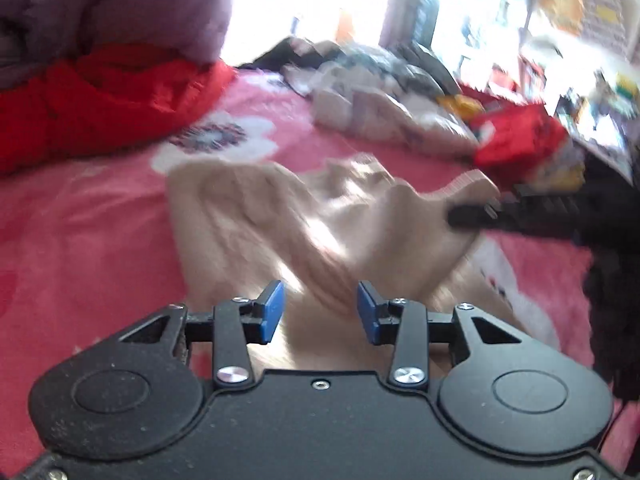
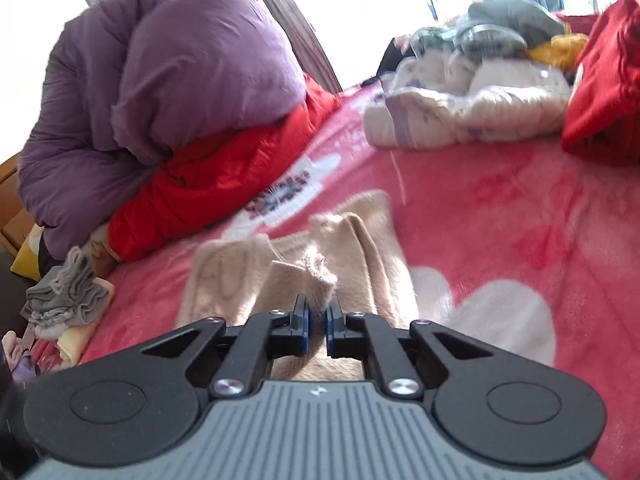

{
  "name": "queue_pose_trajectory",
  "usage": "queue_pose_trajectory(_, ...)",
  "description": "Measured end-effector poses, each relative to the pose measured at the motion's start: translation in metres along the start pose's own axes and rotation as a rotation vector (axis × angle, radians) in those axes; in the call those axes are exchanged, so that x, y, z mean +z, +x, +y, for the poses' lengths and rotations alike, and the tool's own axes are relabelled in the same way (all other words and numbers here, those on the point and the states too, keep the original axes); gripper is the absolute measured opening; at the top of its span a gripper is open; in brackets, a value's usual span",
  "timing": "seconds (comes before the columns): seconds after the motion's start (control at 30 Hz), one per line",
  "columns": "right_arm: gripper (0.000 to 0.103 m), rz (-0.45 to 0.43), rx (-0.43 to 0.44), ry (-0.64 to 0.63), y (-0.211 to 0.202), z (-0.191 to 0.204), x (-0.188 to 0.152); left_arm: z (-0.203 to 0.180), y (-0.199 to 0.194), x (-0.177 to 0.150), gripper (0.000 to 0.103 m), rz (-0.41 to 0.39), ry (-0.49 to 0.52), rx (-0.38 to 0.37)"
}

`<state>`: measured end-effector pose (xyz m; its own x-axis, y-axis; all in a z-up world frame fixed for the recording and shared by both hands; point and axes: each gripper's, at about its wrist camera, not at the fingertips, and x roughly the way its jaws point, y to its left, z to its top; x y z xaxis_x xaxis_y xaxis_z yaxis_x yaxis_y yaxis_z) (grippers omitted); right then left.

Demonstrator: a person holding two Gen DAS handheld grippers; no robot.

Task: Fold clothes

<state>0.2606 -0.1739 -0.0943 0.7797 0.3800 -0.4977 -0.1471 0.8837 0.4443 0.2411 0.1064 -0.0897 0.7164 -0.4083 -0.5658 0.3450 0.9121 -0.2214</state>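
On the pink floral bed (image 2: 500, 208) lies a beige knit garment (image 1: 280, 220), rumpled and partly lifted. Its edge is pinched between the pressed-together fingers of the right claw (image 2: 317, 322), a bunched corner sticking up just past them. Beneath the left claw (image 1: 320, 308), spread wide and holding nothing, the garment's near part runs between the blue pads (image 1: 273, 306).

No legible text anywhere; wall posters (image 1: 592, 8) too blurred.
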Motion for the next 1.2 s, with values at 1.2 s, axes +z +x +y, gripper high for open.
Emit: queue_pose_trajectory(1.2,0.01,0.11,0.177,-1.104,-0.002,0.127,-0.107,0.104,0.019,0.047,0.013,-0.162,-0.265,0.006)
